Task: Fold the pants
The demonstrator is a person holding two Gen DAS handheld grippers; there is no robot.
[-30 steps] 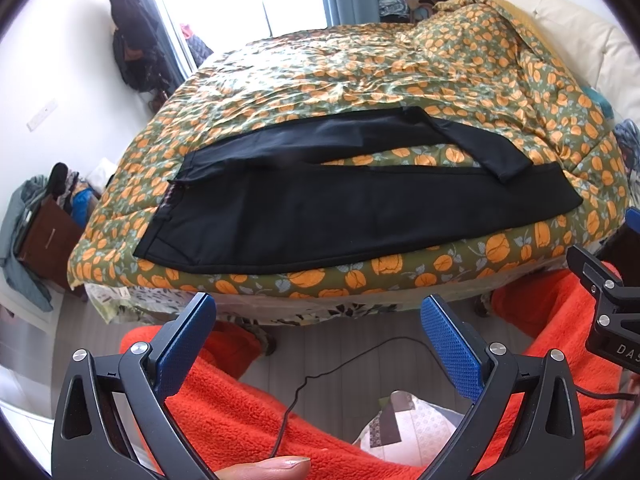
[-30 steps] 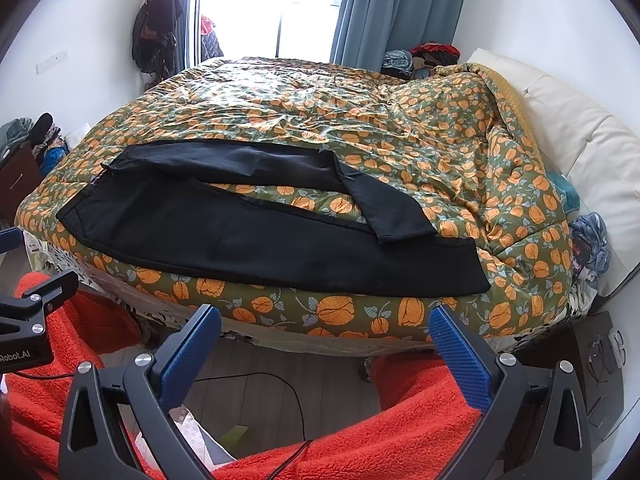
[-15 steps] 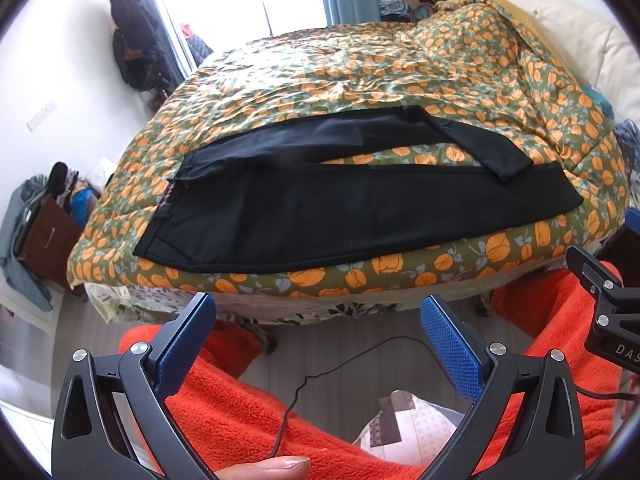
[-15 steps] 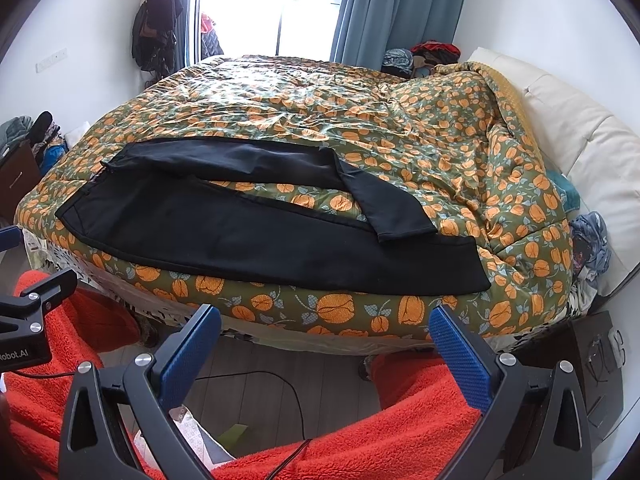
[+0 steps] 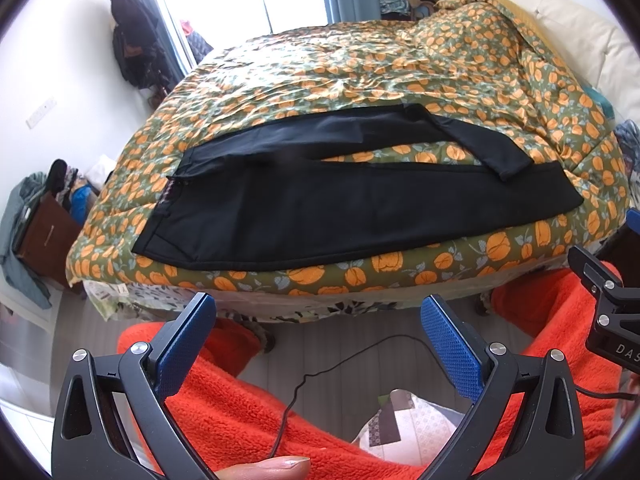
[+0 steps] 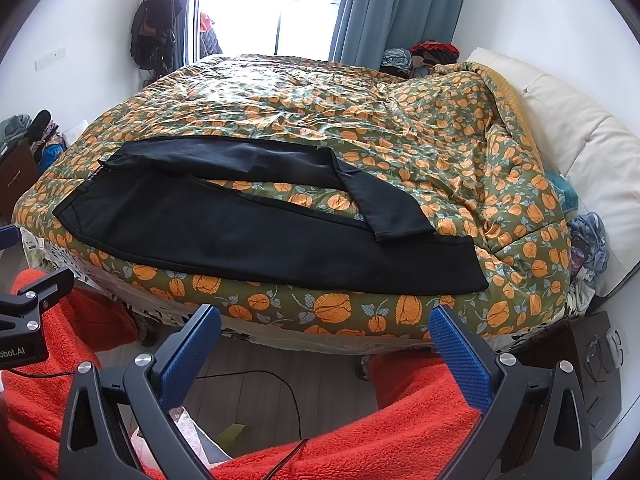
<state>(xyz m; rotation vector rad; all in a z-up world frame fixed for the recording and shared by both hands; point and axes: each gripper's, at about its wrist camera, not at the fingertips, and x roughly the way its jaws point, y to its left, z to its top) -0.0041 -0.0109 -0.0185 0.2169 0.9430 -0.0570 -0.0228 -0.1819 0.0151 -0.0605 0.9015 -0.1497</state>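
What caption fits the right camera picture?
Black pants lie spread on a flowered quilt, right hand-held gripper open.

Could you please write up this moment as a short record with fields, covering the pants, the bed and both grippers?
garment: black pants, spread flat, unfolded
waist end: toward the left
far leg: bent partway, its hem lying on the near leg
surface: bed with orange-flowered quilt
left hand-held gripper: open, empty, short of the bed
right hand-held gripper: open, empty, short of the bed
below the grippers: red fleece, wood floor, black cable
fold progress: none yet
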